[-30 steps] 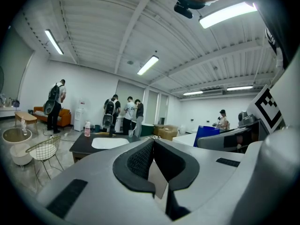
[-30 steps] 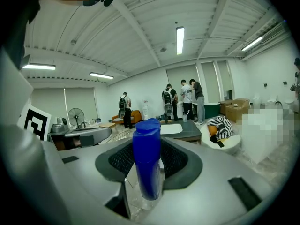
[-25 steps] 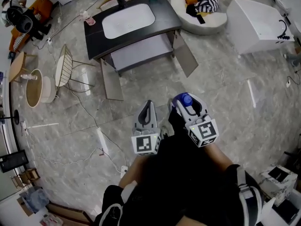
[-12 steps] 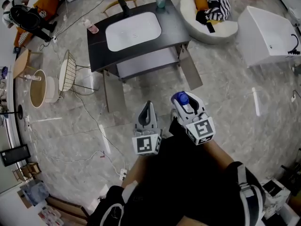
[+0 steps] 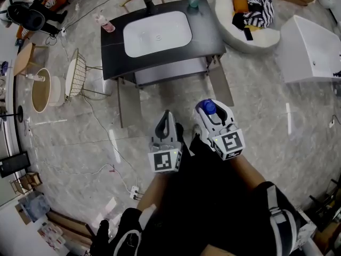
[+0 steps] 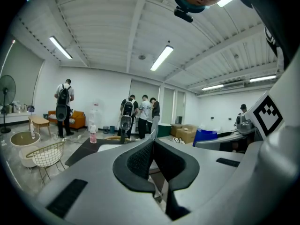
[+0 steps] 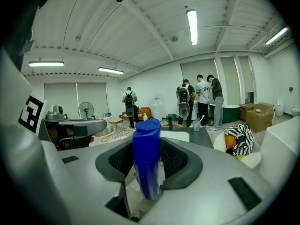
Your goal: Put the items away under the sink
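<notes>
Marble floor (image 5: pixel 266 127) fills the head view, with the sink (image 5: pixel 157 33) at 12 o'clock and both doors (image 5: pixel 128 103) under it swung open. Left gripper (image 5: pixel 167 120), near centre, has its jaws together with nothing between them. Right gripper (image 5: pixel 211 111), at its 3 o'clock, is clamped on a blue bottle (image 7: pixel 147 158), which stands upright between the pads, well apart from the sink.

I judge the task to be at the carrying stage. The bottle is in hand but not stowed, so the approach and the placing are still to do. A pink bottle (image 5: pixel 108 25) and a cup (image 5: pixel 194 0) stand on the counter at 11 and 1 o'clock. Whether they go below too, I cannot tell.

The counter hides most of the shelf (image 5: pixel 170 71), so what already lies there cannot be seen. From the head view, only the blue bottle's cap shows.
</notes>
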`<state>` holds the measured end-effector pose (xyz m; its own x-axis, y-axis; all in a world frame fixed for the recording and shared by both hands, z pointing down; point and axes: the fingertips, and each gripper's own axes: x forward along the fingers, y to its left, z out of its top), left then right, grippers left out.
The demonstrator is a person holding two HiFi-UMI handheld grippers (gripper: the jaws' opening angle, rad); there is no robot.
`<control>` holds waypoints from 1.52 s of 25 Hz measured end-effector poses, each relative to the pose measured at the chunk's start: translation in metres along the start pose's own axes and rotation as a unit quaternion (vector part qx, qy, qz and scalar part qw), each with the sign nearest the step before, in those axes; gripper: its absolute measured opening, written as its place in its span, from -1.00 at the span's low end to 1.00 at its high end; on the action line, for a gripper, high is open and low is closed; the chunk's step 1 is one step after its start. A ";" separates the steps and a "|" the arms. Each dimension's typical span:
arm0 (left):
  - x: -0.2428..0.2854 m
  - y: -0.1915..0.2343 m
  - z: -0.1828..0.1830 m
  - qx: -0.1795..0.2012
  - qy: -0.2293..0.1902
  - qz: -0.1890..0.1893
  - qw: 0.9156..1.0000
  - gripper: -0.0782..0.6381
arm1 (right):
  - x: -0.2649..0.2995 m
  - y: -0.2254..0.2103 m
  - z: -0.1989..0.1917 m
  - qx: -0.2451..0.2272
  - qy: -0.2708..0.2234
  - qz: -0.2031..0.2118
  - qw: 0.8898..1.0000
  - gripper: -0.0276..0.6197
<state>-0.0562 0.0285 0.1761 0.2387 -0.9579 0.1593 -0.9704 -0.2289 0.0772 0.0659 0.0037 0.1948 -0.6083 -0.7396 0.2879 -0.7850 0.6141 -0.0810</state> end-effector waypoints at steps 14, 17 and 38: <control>0.072 0.047 -0.052 -0.045 -0.008 0.005 0.999 -0.73 | 0.096 -0.037 -0.049 0.009 0.000 -0.027 1.000 -0.45; 0.094 0.053 -0.086 -0.053 -0.006 -0.002 0.999 -0.73 | 0.119 -0.050 -0.075 0.010 -0.004 -0.034 0.999 -0.45; 0.219 0.101 -0.349 -0.059 -0.026 -0.022 0.998 -0.74 | 0.251 -0.113 -0.306 -0.013 -0.020 -0.041 0.999 -0.45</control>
<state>-0.0886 -0.1435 0.5626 0.2755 -0.9558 0.1025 -0.9472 -0.2518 0.1983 0.0380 -0.1668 0.5683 -0.5459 -0.7984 0.2542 -0.8300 0.5567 -0.0342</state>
